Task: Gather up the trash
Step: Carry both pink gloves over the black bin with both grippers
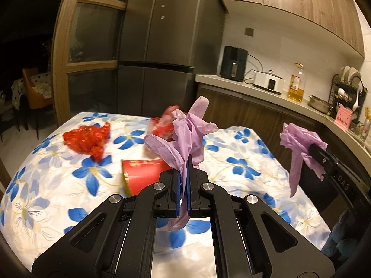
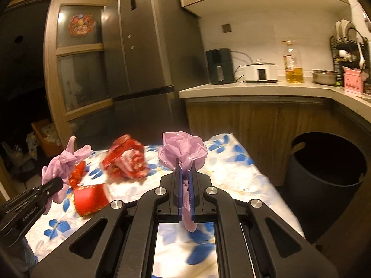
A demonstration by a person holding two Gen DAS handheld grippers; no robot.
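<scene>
— What are they doing over there?

— Each hand is carrying a tool, and each is pinching a purple disposable glove. The left gripper is holding its jaws closed on one purple glove, fingers flopping up and a tail dangling below. The right gripper is clamping the other purple glove the same way, bunched above the blue pads.

— Off the table?

— Both seem lifted, hanging above the floral tablecloth, the right one nearer the table's right edge.

— So what is left lying there?

— A red paper cup is lying on its side near the middle, a crumpled red wrapper is sitting towards the left edge, and another red packet is resting near the far edge, blurred.

— And where is it all going?

— I'd guess the dark round bin standing on the floor just past the table's right edge, below the counter. It looks as though they are mid-carry. The right tool is closest, so I reckon it should be swinging over the bin's open mouth before loosening its grip, then the left following. Those gloves are limp and clingy; they may be sticking to the pads.
</scene>
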